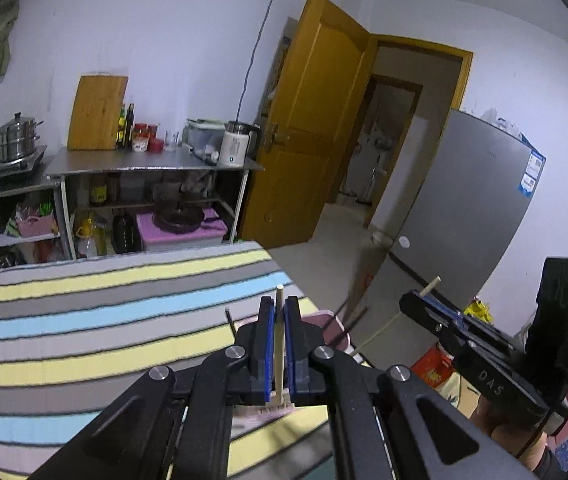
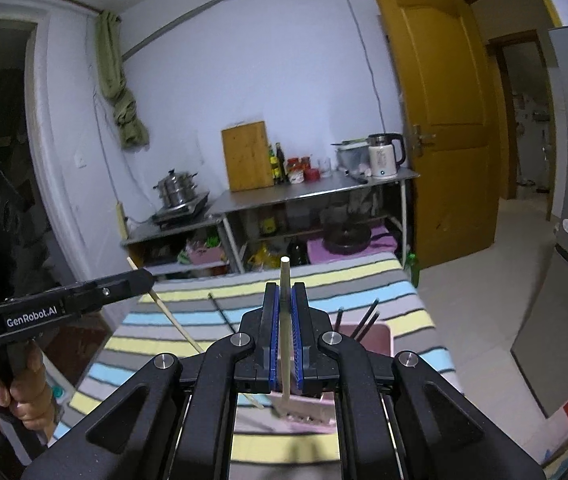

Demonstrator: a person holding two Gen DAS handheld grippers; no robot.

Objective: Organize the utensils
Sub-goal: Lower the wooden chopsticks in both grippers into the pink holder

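Observation:
My left gripper [image 1: 279, 308] is shut on a pale wooden chopstick [image 1: 279, 344] that runs between its blue pads; it also shows in the right wrist view [image 2: 171, 318]. My right gripper [image 2: 284, 296] is shut on a second pale chopstick [image 2: 285, 320], whose lower end reaches into a pink utensil holder [image 2: 382, 340] on the striped table. Dark chopsticks [image 2: 368, 318] stand in that holder. In the left wrist view the right gripper [image 1: 420, 298] is at the right with its chopstick tip [image 1: 431, 285] sticking out, and the pink holder [image 1: 326, 320] sits behind my left fingers.
A single dark chopstick [image 2: 223, 316] lies on the striped cloth [image 1: 103, 320]. Behind the table stand steel shelves [image 1: 155, 164] with a pot, cutting board, bottles and kettle. A grey fridge [image 1: 464, 208] and an open wooden door [image 1: 316, 120] are to the right.

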